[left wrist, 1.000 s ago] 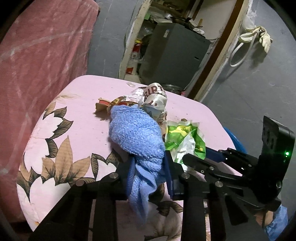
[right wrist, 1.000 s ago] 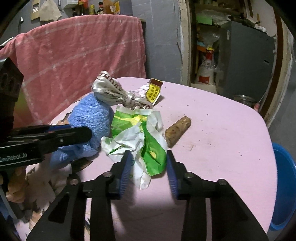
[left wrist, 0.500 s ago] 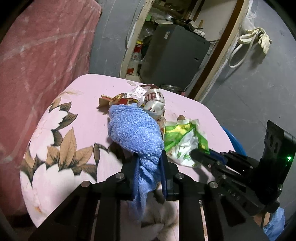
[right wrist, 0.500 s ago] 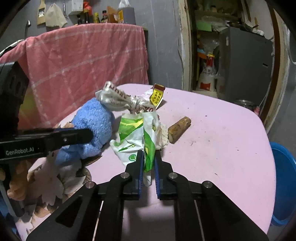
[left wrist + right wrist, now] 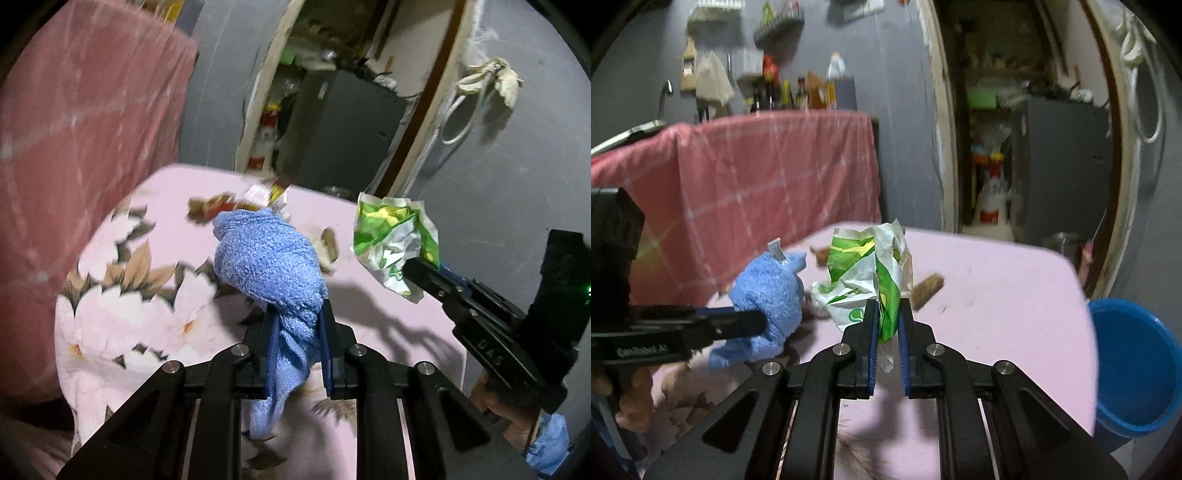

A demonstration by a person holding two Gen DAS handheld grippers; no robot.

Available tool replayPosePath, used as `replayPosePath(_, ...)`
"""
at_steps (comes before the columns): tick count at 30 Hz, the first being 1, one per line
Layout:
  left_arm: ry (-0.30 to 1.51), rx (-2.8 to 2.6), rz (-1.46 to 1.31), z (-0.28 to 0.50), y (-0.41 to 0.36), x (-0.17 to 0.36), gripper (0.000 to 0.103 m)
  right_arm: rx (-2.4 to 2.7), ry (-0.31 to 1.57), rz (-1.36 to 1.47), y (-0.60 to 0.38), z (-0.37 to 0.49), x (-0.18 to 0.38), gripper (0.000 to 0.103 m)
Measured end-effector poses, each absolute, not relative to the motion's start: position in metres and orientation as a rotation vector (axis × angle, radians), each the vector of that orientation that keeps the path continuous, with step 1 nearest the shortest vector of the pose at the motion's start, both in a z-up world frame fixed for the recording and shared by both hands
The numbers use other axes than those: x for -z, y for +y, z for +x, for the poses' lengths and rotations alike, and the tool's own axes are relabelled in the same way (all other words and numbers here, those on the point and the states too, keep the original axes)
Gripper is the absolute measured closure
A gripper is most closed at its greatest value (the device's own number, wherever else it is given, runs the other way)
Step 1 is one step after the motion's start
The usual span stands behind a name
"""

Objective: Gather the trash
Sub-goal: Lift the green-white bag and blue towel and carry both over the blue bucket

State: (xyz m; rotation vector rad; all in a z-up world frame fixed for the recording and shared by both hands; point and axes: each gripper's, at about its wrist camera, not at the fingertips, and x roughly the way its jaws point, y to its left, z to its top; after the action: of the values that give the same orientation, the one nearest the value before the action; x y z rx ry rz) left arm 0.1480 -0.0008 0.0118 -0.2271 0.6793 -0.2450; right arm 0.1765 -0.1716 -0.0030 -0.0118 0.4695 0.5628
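My right gripper [image 5: 886, 317] is shut on a crumpled green and white wrapper [image 5: 866, 273] and holds it lifted above the pink table [image 5: 997, 288]; the wrapper also shows in the left wrist view [image 5: 391, 240]. My left gripper [image 5: 297, 325] is shut on a blue towel [image 5: 269, 262], raised off the table; the towel also shows in the right wrist view [image 5: 768, 295]. A brown bar-shaped scrap [image 5: 929, 286] and other wrappers [image 5: 236, 203] lie on the table behind.
A blue bucket [image 5: 1134, 369] stands on the floor at the table's right edge. A pink cloth-covered counter [image 5: 757, 192] is behind on the left. A doorway with a grey cabinet [image 5: 1063, 166] is behind on the right.
Both grippers have risen: the right lifted the green wrapper off the table, and the left lifted the blue towel. The silver wrapper beside the towel no longer shows.
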Motion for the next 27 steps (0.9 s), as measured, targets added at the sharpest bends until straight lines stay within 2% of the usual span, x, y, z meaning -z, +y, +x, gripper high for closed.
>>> replayPosePath(8, 0.542, 0.315, -0.183, 0.152, -0.053, -0.042, 0.087, -0.447, 0.308, 0.016, -0.214, 0.156, -0.024, 0.095)
replayPosePath(15, 0.45, 0.346, -0.148, 0.168, -0.099, -0.049, 0.087, -0.303, 0.192, 0.031, -0.26, 0.144, -0.042, 0.095)
replayPosePath(27, 0.402, 0.416, -0.104, 0.213, -0.202, -0.046, 0.087, -0.06, 0.135, 0.085, -0.355, 0.15, -0.046, 0.095)
